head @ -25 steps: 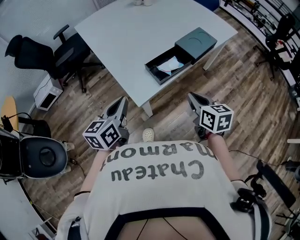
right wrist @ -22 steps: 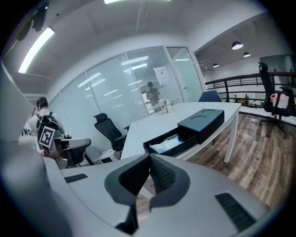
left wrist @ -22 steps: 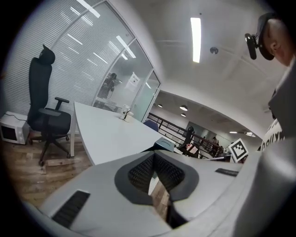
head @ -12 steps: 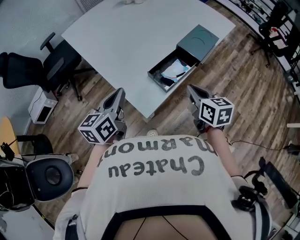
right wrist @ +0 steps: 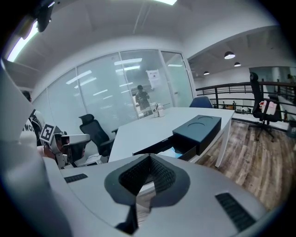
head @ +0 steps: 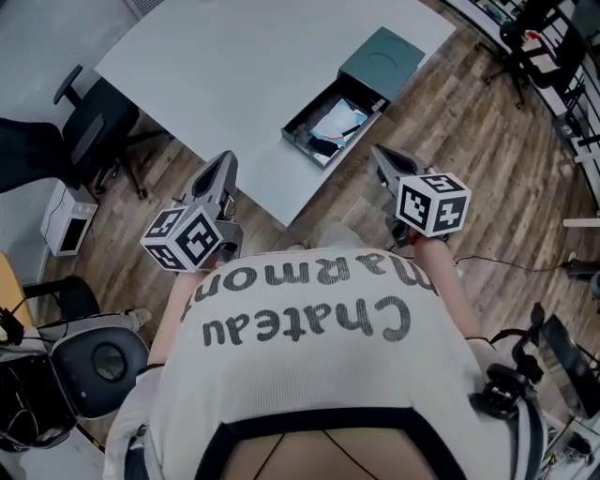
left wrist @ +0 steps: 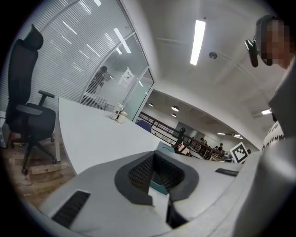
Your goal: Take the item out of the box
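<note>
A dark open box [head: 326, 129] lies near the front corner of the white table [head: 216, 75]; its tray is slid out of a dark sleeve [head: 380, 58]. A white and light-blue item [head: 335, 120] lies in the tray. My left gripper [head: 225, 161] hovers over the floor by the table's front edge, left of the box, with its jaws shut on nothing. My right gripper [head: 377, 153] is just right of the tray, off the table's edge, also shut and empty. The right gripper view has the box [right wrist: 196, 130] ahead, beyond the closed tips [right wrist: 149, 157].
A black office chair [head: 89, 127] stands left of the table, and another chair [head: 94, 361] is behind me at the left. A white unit [head: 61, 220] sits on the wood floor. More chairs [head: 525, 28] stand at the far right. Cups [left wrist: 119, 112] stand at the table's far end.
The table and box have come closer to both grippers. The right gripper now sits beside the open tray. Neither gripper has opened.
</note>
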The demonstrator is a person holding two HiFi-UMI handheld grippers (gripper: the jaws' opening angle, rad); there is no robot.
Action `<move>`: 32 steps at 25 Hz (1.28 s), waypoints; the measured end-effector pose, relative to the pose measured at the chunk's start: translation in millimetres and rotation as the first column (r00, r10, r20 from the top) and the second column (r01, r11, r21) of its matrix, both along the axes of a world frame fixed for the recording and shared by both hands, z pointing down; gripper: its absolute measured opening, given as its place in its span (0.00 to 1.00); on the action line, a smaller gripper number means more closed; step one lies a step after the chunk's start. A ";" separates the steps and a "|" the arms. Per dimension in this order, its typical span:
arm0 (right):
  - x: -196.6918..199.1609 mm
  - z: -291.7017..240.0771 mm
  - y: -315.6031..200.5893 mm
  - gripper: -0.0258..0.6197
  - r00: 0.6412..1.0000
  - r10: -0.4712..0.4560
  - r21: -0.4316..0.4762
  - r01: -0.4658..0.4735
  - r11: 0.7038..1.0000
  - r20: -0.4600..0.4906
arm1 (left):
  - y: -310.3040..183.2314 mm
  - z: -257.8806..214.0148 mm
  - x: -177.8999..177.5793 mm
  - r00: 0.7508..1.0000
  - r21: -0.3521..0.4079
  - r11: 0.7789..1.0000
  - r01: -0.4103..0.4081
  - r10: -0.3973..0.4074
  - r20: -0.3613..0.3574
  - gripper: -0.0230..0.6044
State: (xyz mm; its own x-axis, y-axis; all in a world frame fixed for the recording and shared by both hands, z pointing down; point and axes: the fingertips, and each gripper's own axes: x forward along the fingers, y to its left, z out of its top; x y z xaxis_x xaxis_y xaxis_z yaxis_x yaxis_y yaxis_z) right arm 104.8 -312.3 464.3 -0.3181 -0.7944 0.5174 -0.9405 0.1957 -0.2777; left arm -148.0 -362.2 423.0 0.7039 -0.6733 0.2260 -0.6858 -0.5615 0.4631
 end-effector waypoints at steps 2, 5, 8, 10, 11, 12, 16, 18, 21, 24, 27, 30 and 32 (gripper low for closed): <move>3.8 0.2 -6.0 0.04 1.000 0.001 -0.008 -0.001 1.000 0.009 | -3.3 0.1 3.5 1.000 -0.012 1.000 0.001 -0.001 0.000 0.03; 4.2 5.6 -20.7 0.04 1.000 -0.018 -0.025 0.018 1.000 0.018 | -11.0 4.9 4.2 1.000 -0.027 1.000 0.016 -0.015 0.006 0.03; 3.3 9.7 -36.8 0.04 0.998 -0.068 -0.038 0.068 0.997 0.014 | -19.9 7.3 2.6 0.998 -0.040 0.997 0.065 -0.065 0.005 0.03; 6.4 11.1 -50.4 0.04 0.995 -0.095 -0.042 0.096 0.995 0.018 | -26.5 7.1 6.0 0.996 -0.046 0.995 0.091 -0.090 0.006 0.03; 9.5 11.5 -57.9 0.04 0.994 -0.106 -0.042 0.107 0.993 0.020 | -30.1 7.5 9.3 0.995 -0.047 0.994 0.099 -0.098 0.009 0.03; 13.1 11.8 -65.3 0.04 0.993 -0.119 -0.041 0.120 0.992 0.022 | -34.0 8.2 12.8 0.994 -0.048 0.993 0.108 -0.108 0.013 0.03; 19.2 15.2 -94.6 0.04 0.977 -0.209 -0.046 0.210 0.977 0.030 | -48.7 10.9 22.1 0.984 -0.062 0.982 0.178 -0.178 0.006 0.03; 16.1 15.5 -108.5 0.04 0.958 -0.283 -0.042 0.285 0.958 0.048 | -53.8 11.4 28.8 0.979 -0.066 0.977 0.204 -0.204 0.010 0.03; 11.9 22.7 -124.3 0.04 0.915 -0.400 -0.068 0.402 0.913 0.050 | -60.9 11.0 40.7 0.971 -0.059 0.969 0.239 -0.238 0.021 0.03; 6.4 34.4 -137.8 0.04 0.876 -0.482 -0.110 0.482 0.869 0.033 | -65.2 10.6 43.2 0.956 -0.054 0.954 0.295 -0.294 0.025 0.03; -4.0 47.3 -144.9 0.06 0.816 -0.577 -0.149 0.574 0.805 0.028 | -67.0 12.8 40.4 0.935 -0.053 0.934 0.354 -0.353 0.029 0.03; -9.8 58.2 -145.8 0.09 0.729 -0.684 -0.179 0.673 0.717 0.002 | -64.5 15.2 42.2 0.909 -0.050 0.908 0.417 -0.415 0.035 0.03; -15.7 67.1 -142.5 0.18 0.655 -0.756 -0.222 0.738 0.638 0.003 | -62.1 16.1 41.3 0.890 -0.047 0.888 0.457 -0.455 0.037 0.03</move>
